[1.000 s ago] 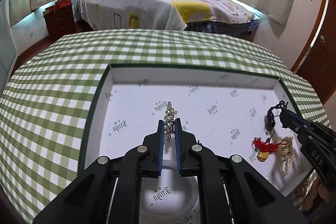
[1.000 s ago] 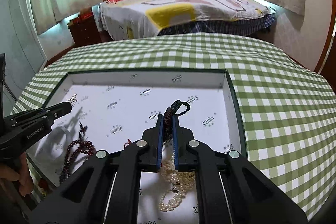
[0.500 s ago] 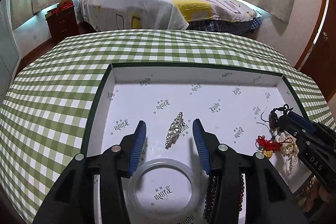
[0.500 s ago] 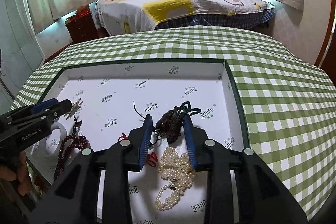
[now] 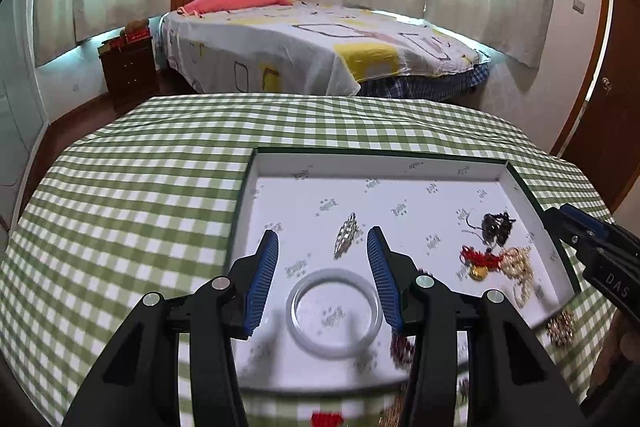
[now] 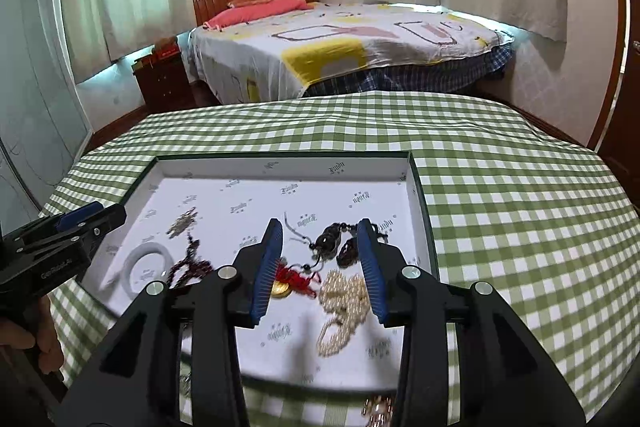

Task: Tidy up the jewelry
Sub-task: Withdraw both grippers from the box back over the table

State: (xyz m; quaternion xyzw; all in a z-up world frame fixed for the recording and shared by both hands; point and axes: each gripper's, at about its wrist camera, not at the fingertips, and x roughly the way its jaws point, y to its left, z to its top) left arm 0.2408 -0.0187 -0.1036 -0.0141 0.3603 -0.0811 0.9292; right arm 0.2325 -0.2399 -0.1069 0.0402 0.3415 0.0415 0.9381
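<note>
A shallow white tray with a dark green rim (image 5: 376,151) (image 6: 280,157) sits on the checked table. In it lie a rhinestone brooch (image 5: 346,234) (image 6: 182,223), a clear bangle (image 5: 333,311) (image 6: 147,262), a dark bead-and-cord piece (image 5: 495,225) (image 6: 334,241), a red knot with a gold charm (image 5: 478,263) (image 6: 294,281), a pearl strand (image 5: 518,265) (image 6: 344,301) and dark red beads (image 6: 191,265). My left gripper (image 5: 323,243) is open and empty, above and behind the brooch. My right gripper (image 6: 320,231) is open and empty, above and behind the dark bead piece.
The table has a green-and-white checked cloth (image 5: 132,203). More jewelry lies on the cloth by the tray's near edge (image 5: 562,325) (image 6: 378,409). A bed (image 5: 320,47) and a wooden nightstand (image 5: 128,71) stand beyond the table. A door is at the right (image 5: 612,131).
Both grippers opened, dropping the brooch and the dark bead piece into the tray, then pulled back and up. The jaws are now wider apart than half a second ago.
</note>
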